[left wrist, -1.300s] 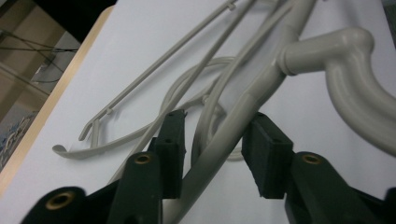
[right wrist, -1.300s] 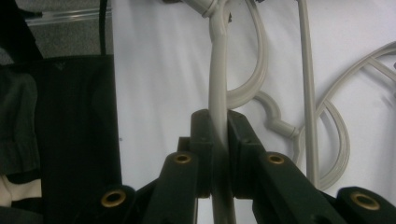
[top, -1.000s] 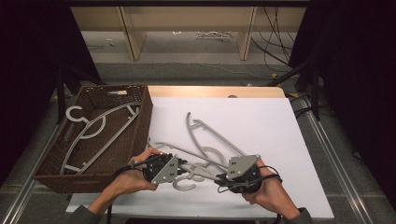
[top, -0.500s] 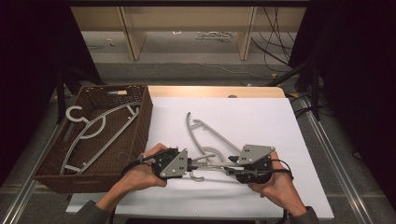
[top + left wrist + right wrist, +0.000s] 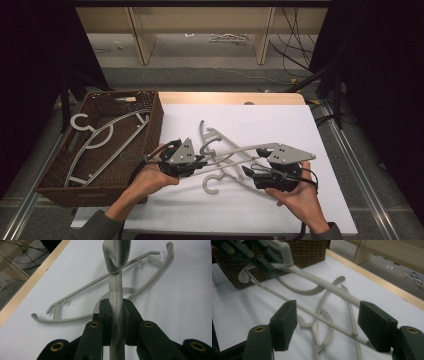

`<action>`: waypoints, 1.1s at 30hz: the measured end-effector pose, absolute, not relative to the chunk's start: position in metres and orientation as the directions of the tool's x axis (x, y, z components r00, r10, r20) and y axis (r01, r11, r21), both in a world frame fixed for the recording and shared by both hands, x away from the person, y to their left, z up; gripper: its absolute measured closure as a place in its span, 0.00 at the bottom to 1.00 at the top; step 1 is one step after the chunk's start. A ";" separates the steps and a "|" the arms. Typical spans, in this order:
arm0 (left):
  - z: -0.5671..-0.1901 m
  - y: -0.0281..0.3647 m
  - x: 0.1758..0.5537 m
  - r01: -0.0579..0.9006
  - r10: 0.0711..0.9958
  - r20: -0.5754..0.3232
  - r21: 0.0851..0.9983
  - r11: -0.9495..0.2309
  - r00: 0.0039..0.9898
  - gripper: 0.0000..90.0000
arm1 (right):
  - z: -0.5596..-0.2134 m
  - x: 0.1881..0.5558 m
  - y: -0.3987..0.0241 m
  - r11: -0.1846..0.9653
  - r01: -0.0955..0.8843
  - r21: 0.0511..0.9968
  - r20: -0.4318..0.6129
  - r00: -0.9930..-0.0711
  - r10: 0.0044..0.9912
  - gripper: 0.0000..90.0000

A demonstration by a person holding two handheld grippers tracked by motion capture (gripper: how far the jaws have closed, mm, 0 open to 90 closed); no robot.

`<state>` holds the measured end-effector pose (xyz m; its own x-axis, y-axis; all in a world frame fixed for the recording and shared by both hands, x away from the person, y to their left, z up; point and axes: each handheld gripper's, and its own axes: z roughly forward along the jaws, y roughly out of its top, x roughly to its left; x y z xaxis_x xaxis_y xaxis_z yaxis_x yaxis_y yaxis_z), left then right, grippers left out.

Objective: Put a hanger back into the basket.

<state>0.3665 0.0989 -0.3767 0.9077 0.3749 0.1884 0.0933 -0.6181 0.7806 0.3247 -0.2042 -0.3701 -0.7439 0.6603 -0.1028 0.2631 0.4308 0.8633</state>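
My left gripper [image 5: 201, 162] is shut on the thick arm of a grey plastic hanger [image 5: 235, 151], held just above the white table; the left gripper view shows its jaws clamped on that arm [image 5: 116, 315]. My right gripper [image 5: 248, 173] is at the hanger's other end. Its jaws have just been opening and stand wide apart [image 5: 328, 325]. The hanger's thin bar [image 5: 322, 317] runs between them with neither pad touching. The left gripper [image 5: 265, 261] shows at the top left of the right gripper view. More grey hangers [image 5: 210, 134] lie tangled on the table beneath.
A brown wicker basket [image 5: 152, 117] stands at the table's left edge with grey hangers [image 5: 100, 135] lying in it. The white table top [image 5: 280, 125] ends in a wooden strip at the far edge. Dark frames and cables lie beyond.
The right gripper's jaws have opened off the hanger and that hand has drifted right. Both hands have risen, and the left gripper has lifted its end of the hanger.
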 end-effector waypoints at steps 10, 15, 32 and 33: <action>-0.351 0.112 0.386 0.249 0.503 0.005 0.865 -0.436 0.864 0.88 | -0.386 0.323 -0.203 0.401 0.314 0.861 -0.048 -0.734 0.678 0.32; -0.336 0.127 0.392 0.317 0.535 -0.093 0.884 -0.344 0.840 0.88 | -0.393 0.324 -0.206 0.369 0.314 0.875 -0.038 -0.714 0.699 0.31; -0.277 0.193 0.390 0.351 0.587 -0.172 0.914 -0.205 0.791 0.88 | -0.412 0.323 -0.206 0.385 0.349 0.854 -0.024 -0.713 0.701 0.29; -0.274 0.198 0.391 0.349 0.597 -0.165 0.914 -0.206 0.785 0.88 | -0.412 0.323 -0.207 0.392 0.358 0.848 -0.025 -0.710 0.704 0.29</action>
<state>0.3908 0.1984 -0.2737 0.7854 0.5965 -0.1654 0.3491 -0.2063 0.9141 0.3226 -0.2070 -0.4119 -0.7097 0.7041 -0.0254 0.3581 0.3916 0.8476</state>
